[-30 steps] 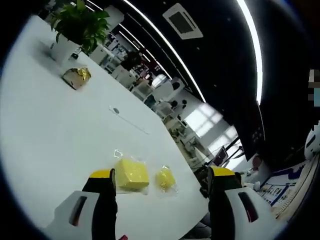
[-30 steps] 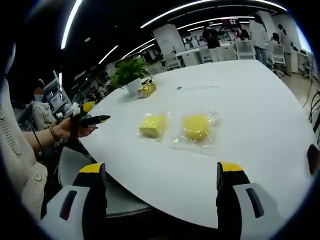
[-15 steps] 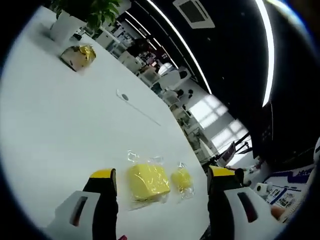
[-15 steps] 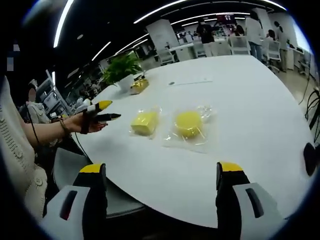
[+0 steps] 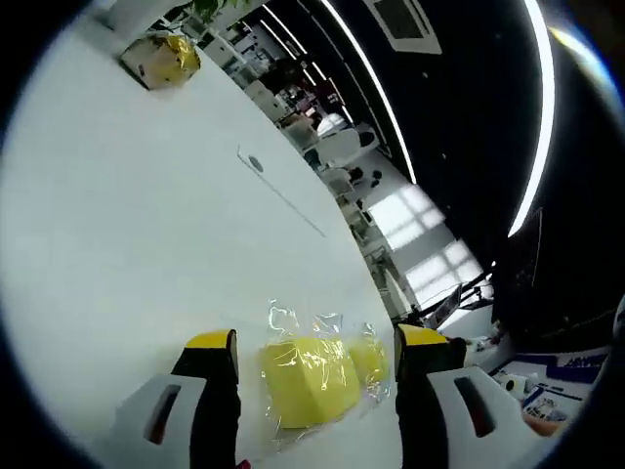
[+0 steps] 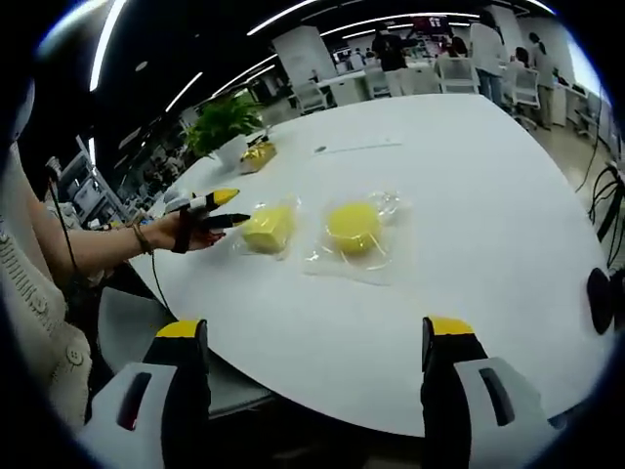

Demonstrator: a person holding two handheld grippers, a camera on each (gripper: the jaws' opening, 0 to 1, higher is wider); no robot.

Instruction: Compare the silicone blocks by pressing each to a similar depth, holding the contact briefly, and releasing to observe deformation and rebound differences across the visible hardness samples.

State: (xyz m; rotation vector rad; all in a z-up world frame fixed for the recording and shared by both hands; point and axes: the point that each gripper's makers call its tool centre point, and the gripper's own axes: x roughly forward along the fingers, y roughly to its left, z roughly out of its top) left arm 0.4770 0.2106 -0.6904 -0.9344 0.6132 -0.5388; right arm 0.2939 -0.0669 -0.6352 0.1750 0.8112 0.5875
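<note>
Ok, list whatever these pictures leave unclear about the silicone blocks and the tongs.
- Left gripper view: round block, partly hidden by the square block and the left tongs.
- Right gripper view: clear bags' glare hides both blocks' surfaces; contact between the left tongs and the square block is too small to judge.

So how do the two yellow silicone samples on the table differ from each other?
The square block has flat faces and corners; the round block is a disc. The square block lies right at the left tool, whereas the round block sits apart, farther from it. Both are yellow, sealed in clear plastic bags, on the white table.
</note>
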